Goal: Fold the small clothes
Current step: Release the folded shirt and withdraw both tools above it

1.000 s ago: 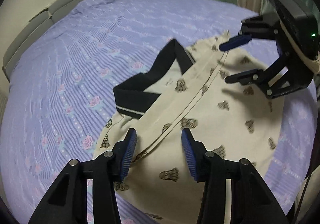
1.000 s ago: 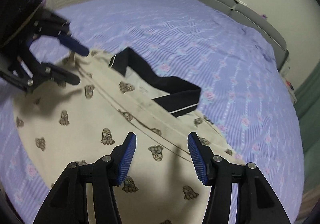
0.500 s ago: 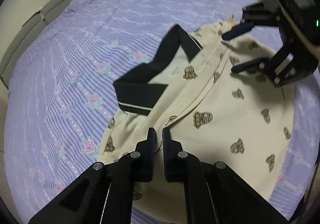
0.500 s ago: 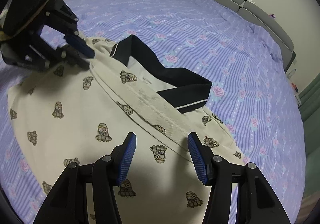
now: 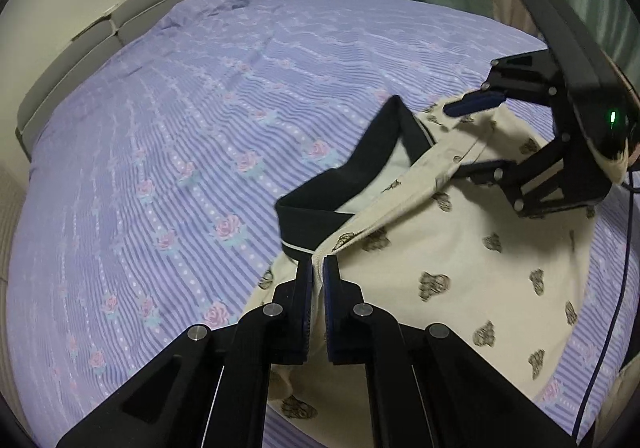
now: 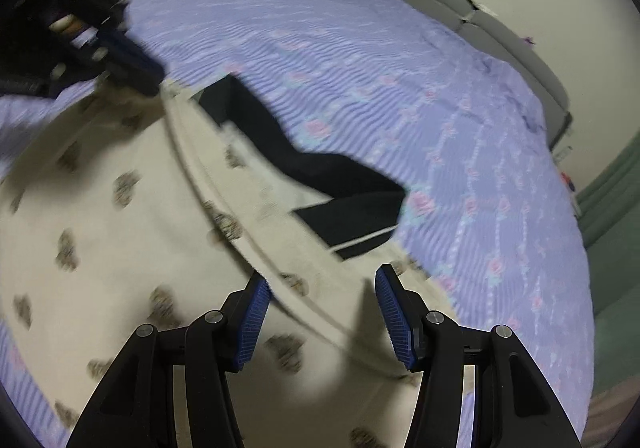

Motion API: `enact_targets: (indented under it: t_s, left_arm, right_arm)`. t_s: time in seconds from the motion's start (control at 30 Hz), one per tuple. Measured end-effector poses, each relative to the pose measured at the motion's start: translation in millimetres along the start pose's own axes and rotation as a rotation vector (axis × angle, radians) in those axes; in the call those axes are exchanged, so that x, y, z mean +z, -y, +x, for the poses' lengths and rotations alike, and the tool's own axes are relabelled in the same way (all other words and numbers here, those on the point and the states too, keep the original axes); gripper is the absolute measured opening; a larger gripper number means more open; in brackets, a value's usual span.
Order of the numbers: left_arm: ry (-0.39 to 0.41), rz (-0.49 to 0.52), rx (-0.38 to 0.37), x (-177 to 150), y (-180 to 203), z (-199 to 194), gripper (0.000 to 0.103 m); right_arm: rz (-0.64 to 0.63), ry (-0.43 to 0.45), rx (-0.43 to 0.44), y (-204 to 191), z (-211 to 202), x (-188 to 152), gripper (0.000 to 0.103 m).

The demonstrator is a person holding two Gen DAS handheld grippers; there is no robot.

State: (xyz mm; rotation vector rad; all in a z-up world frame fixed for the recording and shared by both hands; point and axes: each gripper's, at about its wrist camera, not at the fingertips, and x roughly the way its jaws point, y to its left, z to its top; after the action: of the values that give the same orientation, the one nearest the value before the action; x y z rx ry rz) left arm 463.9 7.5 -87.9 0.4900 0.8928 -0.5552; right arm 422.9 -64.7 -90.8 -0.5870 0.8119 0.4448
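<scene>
I have the left gripper (image 5: 317,268) clamped on the cream placket edge of the small polo shirt (image 5: 460,248), low and centre in the left wrist view, just under the navy collar (image 5: 320,208). The shirt lies on the lilac striped bedsheet (image 5: 200,128), filling the lower right of that frame, its collar pointing toward the upper left.

My right gripper (image 6: 322,312) is wide open. In the right wrist view its blue pads (image 6: 250,322) sit at the bottom centre, straddling the same placket seam, which runs diagonally from upper left to the gap between them. I judge that they hover just above the cloth rather than touching it, though the blur makes that hard to settle.

To do this step well, I think I should bring the right gripper down onto the seam and take a bite about as deep as the left has taken, so both ends of the fold line are held evenly. I would pinch only the layers I mean to move, because catching the sheet would drag it along. Then I would lift both sides together, keeping the edge taut between them, so the front folds over flat. If I pull with the left alone, I expect the fabric to skew and the collar to bunch.
</scene>
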Motion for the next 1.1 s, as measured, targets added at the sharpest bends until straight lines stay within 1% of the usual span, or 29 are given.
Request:
enact_targets:
  t_s: [0.07, 0.17, 0.27, 0.3, 0.33, 0.4, 0.43, 0.5, 0.53, 0.57, 0.6, 0.63, 0.67, 0.7, 0.73, 0.77, 0.8, 0.83, 0.9, 0.97, 1.0, 1.03, 1.1]
  left_arm:
    - [0.003, -0.018, 0.014, 1.5, -4.5, 3.0, 0.008]
    - [-0.007, -0.071, 0.055, 2.6, -16.3, 9.9, 0.008]
    - [-0.018, -0.142, 0.102, -0.4, -30.7, 13.5, 0.008]
    - [-0.013, -0.172, 0.121, -2.4, -35.8, 11.5, 0.008]
    - [-0.002, -0.223, 0.149, -5.8, -42.7, 6.4, 0.008]
    - [0.004, -0.306, 0.207, -11.5, -51.9, -2.9, 0.008]
    - [0.029, -0.367, 0.214, -18.7, -57.9, -12.3, 0.010]
    - [0.053, -0.444, 0.227, -30.3, -63.6, -23.8, 0.017]
    - [0.071, -0.488, 0.233, -37.6, -64.2, -30.2, 0.029]
    - [0.079, -0.509, 0.234, -43.5, -59.8, -34.4, 0.037]
    - [0.083, -0.504, 0.233, -48.5, -51.7, -37.0, 0.039]
    - [0.086, -0.484, 0.213, -51.7, -37.9, -37.9, 0.040]
    - [0.092, -0.478, 0.194, -53.9, -31.1, -37.3, 0.042]
    - [0.098, -0.489, 0.179, -59.7, -21.7, -38.7, 0.043]
    - [0.103, -0.525, 0.179, -65.5, -17.4, -40.8, 0.043]
    - [0.115, -0.587, 0.164, -75.8, -14.6, -43.5, 0.045]
    - [0.119, -0.637, 0.142, -86.5, -13.2, -44.8, 0.046]
    - [0.124, -0.674, 0.122, -97.6, -11.1, -46.4, 0.046]
    - [0.141, -0.686, 0.101, -109.4, -6.3, -48.8, 0.046]
    - [0.159, -0.647, 0.076, -114.6, -5.1, -48.1, 0.046]
    - [0.163, -0.640, 0.051, -116.1, -7.9, -47.4, 0.046]
    - [0.172, -0.641, 0.013, -116.7, -12.2, -46.0, 0.046]
    - [0.193, -0.650, -0.035, -114.5, -24.2, -43.9, 0.046]
  right_arm:
    - [0.031, 0.014, -0.014, 9.1, -0.4, 5.9, 0.055]
    - [0.079, 0.012, -0.071, 25.3, 3.3, 13.6, 0.055]
    - [0.124, -0.009, -0.156, 39.6, 10.4, 16.8, 0.055]
    - [0.151, -0.013, -0.187, 46.4, 10.0, 16.0, 0.055]
    - [0.187, -0.008, -0.199, 54.1, 7.5, 15.1, 0.055]
    - [0.298, 0.033, -0.193, 74.0, -7.7, 7.6, 0.055]
    - [0.366, 0.053, -0.200, 84.7, -18.5, 1.0, 0.055]
    - [0.467, 0.095, -0.201, 99.2, -35.3, -14.1, 0.055]
    - [0.519, 0.111, -0.193, 107.0, -42.5, -21.7, 0.055]
    - [0.590, 0.133, -0.184, 114.6, -51.6, -32.9, 0.055]
    - [0.631, 0.139, -0.183, 119.0, -56.3, -40.0, 0.055]
    - [0.662, 0.137, -0.193, 121.8, -59.6, -46.4, 0.055]
    - [0.676, 0.139, -0.203, 121.0, -62.1, -51.3, 0.055]
    - [0.684, 0.145, -0.194, 118.0, -64.0, -56.6, 0.055]
    - [0.698, 0.144, -0.172, 115.1, -64.6, -62.1, 0.055]
    - [0.726, 0.130, -0.163, 113.1, -64.5, -67.4, 0.055]
    - [0.776, 0.110, -0.167, 110.6, -66.6, -75.9, 0.055]
    - [0.831, 0.112, -0.156, 105.9, -71.5, -87.3, 0.055]
    - [0.885, 0.143, -0.129, 94.1, -81.2, -103.8, 0.055]
    - [0.881, 0.147, -0.154, 74.4, -90.4, -112.7, 0.055]
    - [0.867, 0.149, -0.159, 64.3, -94.6, -113.8, 0.055]
    - [0.842, 0.157, -0.153, 53.2, -97.6, -112.3, 0.055]
    - [0.815, 0.151, -0.149, 42.8, -97.0, -106.5, 0.055]
